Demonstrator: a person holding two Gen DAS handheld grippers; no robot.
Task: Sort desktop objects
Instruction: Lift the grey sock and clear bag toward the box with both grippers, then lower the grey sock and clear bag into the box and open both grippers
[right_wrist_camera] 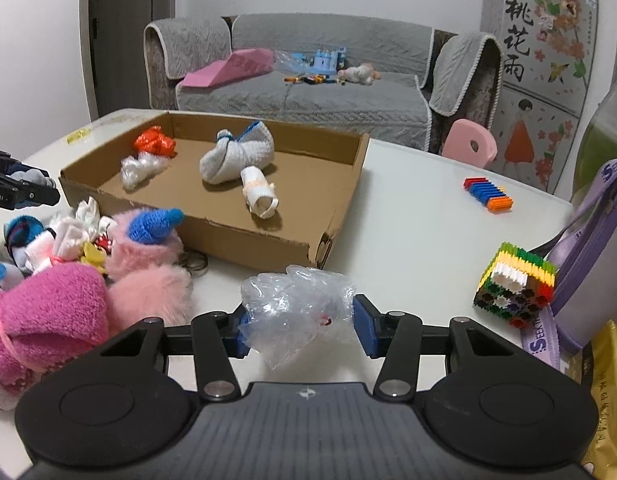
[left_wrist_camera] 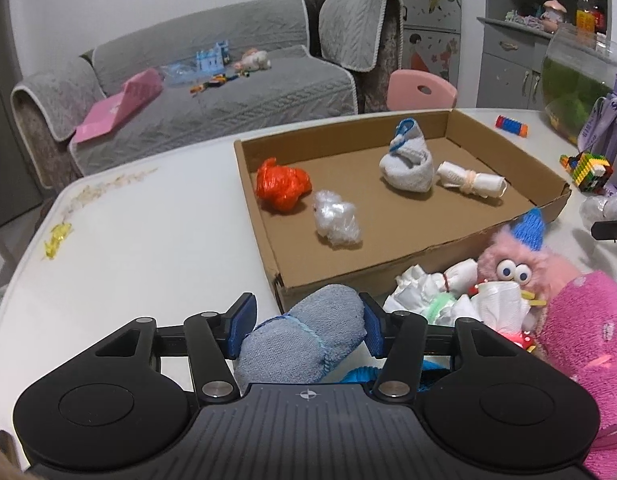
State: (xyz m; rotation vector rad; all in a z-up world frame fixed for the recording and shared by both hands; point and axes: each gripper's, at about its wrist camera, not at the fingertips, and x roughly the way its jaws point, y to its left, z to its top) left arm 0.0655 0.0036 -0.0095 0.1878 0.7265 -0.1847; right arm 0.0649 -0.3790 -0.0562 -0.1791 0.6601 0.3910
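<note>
The left hand-held gripper [left_wrist_camera: 307,326] clamps a rolled grey-blue sock [left_wrist_camera: 304,340] just before the cardboard tray's [left_wrist_camera: 388,268] near wall, while the right hand-held gripper [right_wrist_camera: 298,326] pinches a crumpled clear plastic bag [right_wrist_camera: 296,304] over the white worktop [right_wrist_camera: 408,216]. A pink plush toy [left_wrist_camera: 520,264] and a magenta sock [left_wrist_camera: 580,320] crowd the left gripper's right side. Only the right view shows the block cube [right_wrist_camera: 514,286] whole; the left cuts the fishbowl [left_wrist_camera: 576,80] off.

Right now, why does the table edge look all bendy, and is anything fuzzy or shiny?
Left wrist view: the fisheye lens curves the white table edge and the sofa; the blue-grey sock in the left gripper looks sharp. Right wrist view: the same bending at the borders; the clear crumpled plastic bag in the right gripper glints under soft room light; shadows are faint.
</note>
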